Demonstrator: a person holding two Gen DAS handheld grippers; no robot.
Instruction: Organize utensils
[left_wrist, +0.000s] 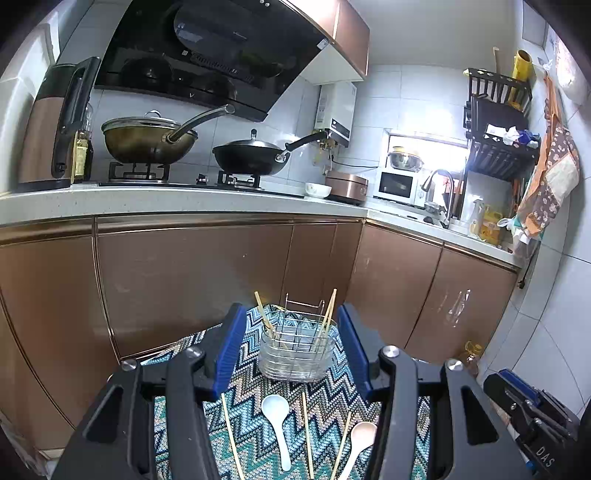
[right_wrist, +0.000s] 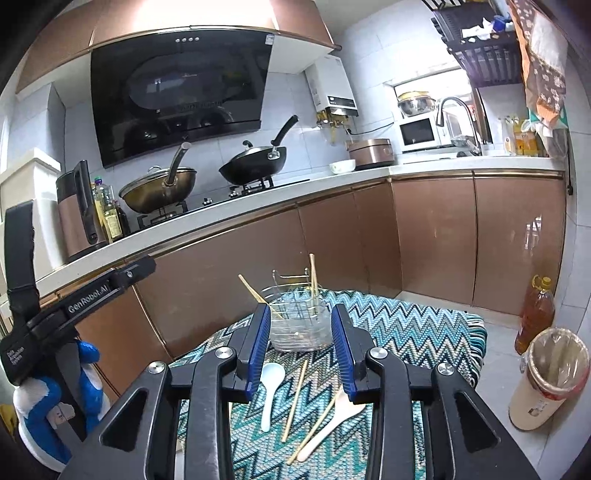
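Here, utensil holder (left_wrist: 297, 347) near cloth (left_wrist: 399, 406) edge.

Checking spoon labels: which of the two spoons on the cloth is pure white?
The white plastic spoon on the left, lying between loose chopsticks; the beige spoon lies to its right.

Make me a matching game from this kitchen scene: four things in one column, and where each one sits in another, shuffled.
Things:
1. white spoon
2. black wok
3. oil bottle
4. upright chopsticks

Places:
A. on the stove
B. on the floor by the cabinets
C. lying flat on the zigzag cloth
D. standing in the wire holder

Pairs: 1-C, 2-A, 3-B, 4-D
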